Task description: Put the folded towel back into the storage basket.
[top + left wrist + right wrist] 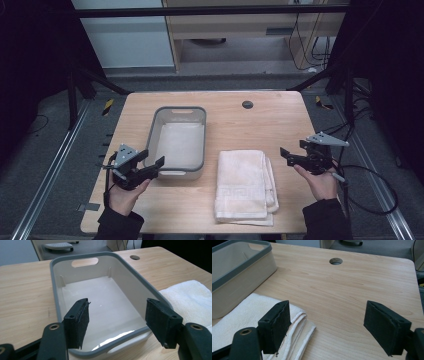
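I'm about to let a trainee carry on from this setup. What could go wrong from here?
The folded towel is stacked in loose layers, so a pinch by the right gripper may lift only the top fold. The left gripper hangs over the bin rim; lowering it might knock or tip the bin.

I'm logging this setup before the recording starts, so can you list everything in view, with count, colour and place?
table: one, light wood, centre of the high view
bin: one, cream with grey rim, nothing inside, left half of table
towel: one, white, folded, on the table right of the bin, apart from it
hole: one, dark, round, far side of the tabletop
left gripper: one, black, jaws open, held over the bin's near edge
right gripper: one, black, jaws open, right of the towel, holding nothing
hands: two, dark sleeves, at the near edge, each holding a gripper
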Action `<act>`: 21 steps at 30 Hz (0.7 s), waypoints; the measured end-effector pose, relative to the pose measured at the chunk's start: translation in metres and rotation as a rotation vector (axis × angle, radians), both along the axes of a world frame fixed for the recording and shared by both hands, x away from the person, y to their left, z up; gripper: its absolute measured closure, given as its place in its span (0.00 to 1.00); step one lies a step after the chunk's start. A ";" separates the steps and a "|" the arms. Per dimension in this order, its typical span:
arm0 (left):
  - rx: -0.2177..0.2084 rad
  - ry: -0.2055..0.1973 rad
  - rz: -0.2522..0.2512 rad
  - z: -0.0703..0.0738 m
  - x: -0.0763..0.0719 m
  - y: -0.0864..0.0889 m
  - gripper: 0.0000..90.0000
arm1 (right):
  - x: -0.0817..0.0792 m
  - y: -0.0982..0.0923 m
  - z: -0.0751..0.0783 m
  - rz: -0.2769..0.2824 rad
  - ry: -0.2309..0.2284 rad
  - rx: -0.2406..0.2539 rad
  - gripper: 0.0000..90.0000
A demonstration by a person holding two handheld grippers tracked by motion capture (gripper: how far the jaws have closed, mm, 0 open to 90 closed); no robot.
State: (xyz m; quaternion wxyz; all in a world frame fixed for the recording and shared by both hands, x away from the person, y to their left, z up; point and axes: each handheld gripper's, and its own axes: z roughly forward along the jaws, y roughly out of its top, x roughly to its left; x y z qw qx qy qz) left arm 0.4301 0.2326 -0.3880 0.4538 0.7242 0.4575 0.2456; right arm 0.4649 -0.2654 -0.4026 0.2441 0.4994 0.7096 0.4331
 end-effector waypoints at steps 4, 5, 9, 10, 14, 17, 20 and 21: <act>0.014 -0.001 -0.026 0.003 0.002 -0.012 0.39 | 0.003 0.000 0.001 0.002 -0.001 0.003 0.24; 0.016 0.000 -0.031 0.004 0.002 -0.014 0.39 | 0.005 0.001 0.002 0.006 -0.006 0.009 0.24; 0.023 0.002 -0.057 0.003 0.002 -0.027 0.39 | 0.008 0.003 0.003 0.012 -0.009 0.012 0.24; 0.025 0.003 -0.063 0.002 0.001 -0.030 0.39 | 0.009 0.004 0.004 0.016 -0.007 0.014 0.24; 0.023 0.009 -0.082 -0.001 0.000 -0.042 0.39 | 0.013 0.010 0.003 0.030 -0.007 0.028 0.25; 0.027 0.017 -0.097 -0.004 -0.001 -0.053 0.39 | 0.016 0.013 0.000 0.038 -0.001 0.031 0.26; 0.025 0.019 -0.107 -0.006 -0.003 -0.062 0.39 | 0.019 0.019 -0.004 0.049 0.014 0.025 0.26; 0.024 0.023 -0.113 -0.009 -0.004 -0.067 0.39 | 0.020 0.020 -0.005 0.053 0.017 0.024 0.26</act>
